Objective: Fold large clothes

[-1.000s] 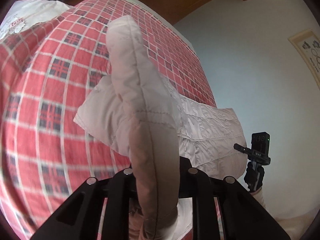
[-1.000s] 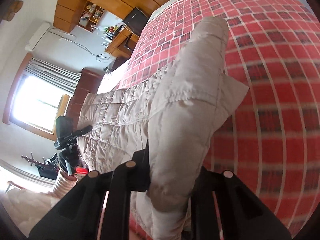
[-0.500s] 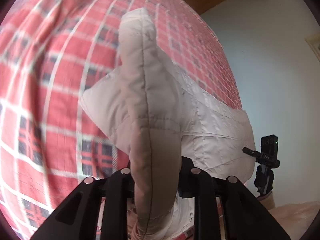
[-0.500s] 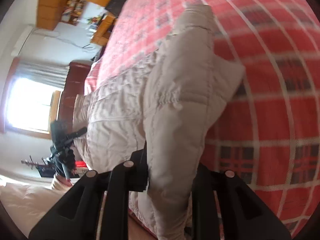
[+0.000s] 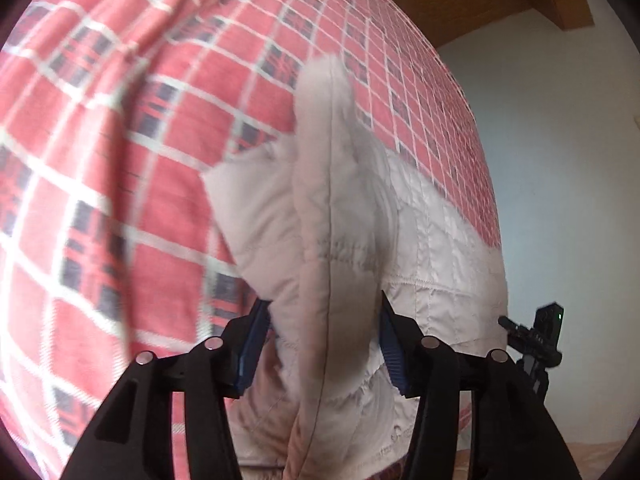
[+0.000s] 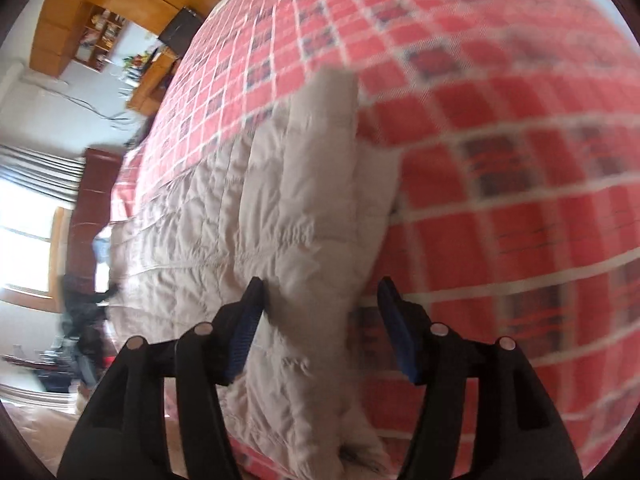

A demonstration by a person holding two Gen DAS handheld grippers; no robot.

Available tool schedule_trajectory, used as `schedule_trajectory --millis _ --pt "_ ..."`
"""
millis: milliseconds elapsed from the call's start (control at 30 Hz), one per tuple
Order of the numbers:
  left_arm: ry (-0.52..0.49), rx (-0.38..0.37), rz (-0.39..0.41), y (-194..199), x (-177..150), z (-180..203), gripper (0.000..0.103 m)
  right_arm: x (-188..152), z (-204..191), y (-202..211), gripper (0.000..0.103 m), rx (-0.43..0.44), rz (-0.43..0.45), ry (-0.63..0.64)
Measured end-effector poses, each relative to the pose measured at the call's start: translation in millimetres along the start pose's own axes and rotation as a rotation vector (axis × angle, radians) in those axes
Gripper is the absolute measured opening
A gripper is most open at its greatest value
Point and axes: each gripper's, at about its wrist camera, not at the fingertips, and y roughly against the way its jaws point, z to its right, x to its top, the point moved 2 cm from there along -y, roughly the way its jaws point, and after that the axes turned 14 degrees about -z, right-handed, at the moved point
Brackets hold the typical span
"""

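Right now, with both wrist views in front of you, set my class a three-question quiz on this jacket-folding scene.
1. True or false: the right gripper is clamped shut on the quilted jacket.
2. The jacket lies on: A) a wooden floor, B) a red checked bedspread, C) a glass table.
3. Fill in: in the left wrist view, a raised fold of jacket stands between the left gripper's two ____ pads.

Key: 1 false, its jaws stand apart; 2 B; 3 blue.
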Motion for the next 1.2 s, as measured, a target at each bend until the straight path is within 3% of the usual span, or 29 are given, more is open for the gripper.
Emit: schedule_trajectory --millis 100,200,300,467,567,633,833,1000,1200 --pt "0.022 0.054 0.102 37 -2 6 0.05 -8 -25 25 0.059 -0.055 0.06 0.071" --pt "-0.037 0.144 0.173 57 0 37 0.05 -11 -56 38 0.059 -0.087 0.09 0.162" --pt "-0.143 0.217 0.176 51 0 83 0.052 -2 -85 33 0.059 -0.137 0.086 0.241" --pt "-0.259 0.225 0.107 0 -6 136 0.053 11 -91 6 0.057 -0.205 0.054 0.261" --pt "-0.266 0.265 0.073 -31 -7 140 0.053 18 -65 -6 0.057 -0.191 0.036 0.217" --pt "-0.248 0.338 0.065 -48 -5 135 0.053 21 -54 -13 0.056 -0.169 0.023 0.184" --pt "-0.244 0.402 0.049 -69 -7 126 0.053 25 -29 -42 0.055 -0.103 -0.019 0.138" --pt "-0.245 0.432 0.052 -72 -7 128 0.053 25 -31 -44 0.057 -0.121 -0.016 0.145" --pt "-0.236 0.496 0.08 -62 -14 136 0.053 15 -54 -16 0.057 -0.14 0.015 0.161"
